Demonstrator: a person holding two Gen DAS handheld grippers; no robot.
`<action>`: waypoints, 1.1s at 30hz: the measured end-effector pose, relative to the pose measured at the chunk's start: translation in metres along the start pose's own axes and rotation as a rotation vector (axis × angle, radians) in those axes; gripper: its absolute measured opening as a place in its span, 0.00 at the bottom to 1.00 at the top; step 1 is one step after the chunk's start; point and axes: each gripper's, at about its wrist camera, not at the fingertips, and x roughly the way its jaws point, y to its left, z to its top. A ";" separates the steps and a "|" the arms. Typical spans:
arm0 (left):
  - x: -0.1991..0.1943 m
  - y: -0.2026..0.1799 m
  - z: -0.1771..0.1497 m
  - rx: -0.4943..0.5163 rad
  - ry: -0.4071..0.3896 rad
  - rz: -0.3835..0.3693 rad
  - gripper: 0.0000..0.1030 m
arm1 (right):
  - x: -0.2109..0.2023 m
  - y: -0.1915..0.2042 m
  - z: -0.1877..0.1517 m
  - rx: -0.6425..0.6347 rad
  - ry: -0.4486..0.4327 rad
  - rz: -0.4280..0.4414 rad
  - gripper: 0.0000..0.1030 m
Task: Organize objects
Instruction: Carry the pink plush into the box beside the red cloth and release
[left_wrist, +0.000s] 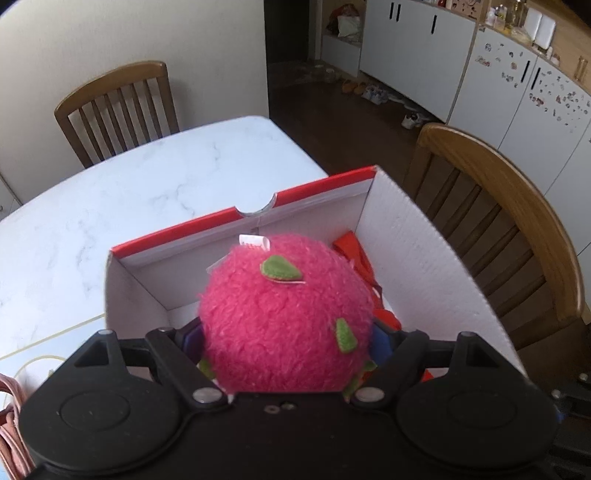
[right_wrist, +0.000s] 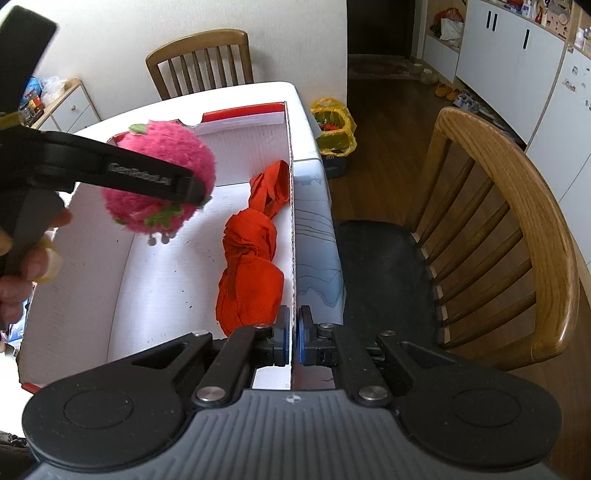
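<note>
My left gripper is shut on a fuzzy pink plush ball with green felt leaves and holds it above the open white box with a red rim. In the right wrist view the plush ball hangs over the left half of the box, clamped by the left gripper. A knotted red cloth lies on the box floor against its right wall. My right gripper is shut on the box's right wall, at its near end.
The box stands on a white marble table. Wooden chairs stand at the far end and on the right. A yellow bag sits on the floor beyond the table. White cabinets line the far right.
</note>
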 end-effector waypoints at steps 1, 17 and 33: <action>0.004 0.000 0.000 0.001 0.005 0.003 0.79 | 0.000 0.000 0.000 0.001 0.000 0.000 0.04; 0.042 0.009 0.001 -0.005 0.060 -0.016 0.80 | 0.007 0.000 0.001 0.005 0.016 -0.003 0.04; 0.034 0.015 0.003 -0.013 0.052 -0.025 0.89 | 0.009 -0.001 0.000 0.018 0.026 -0.005 0.04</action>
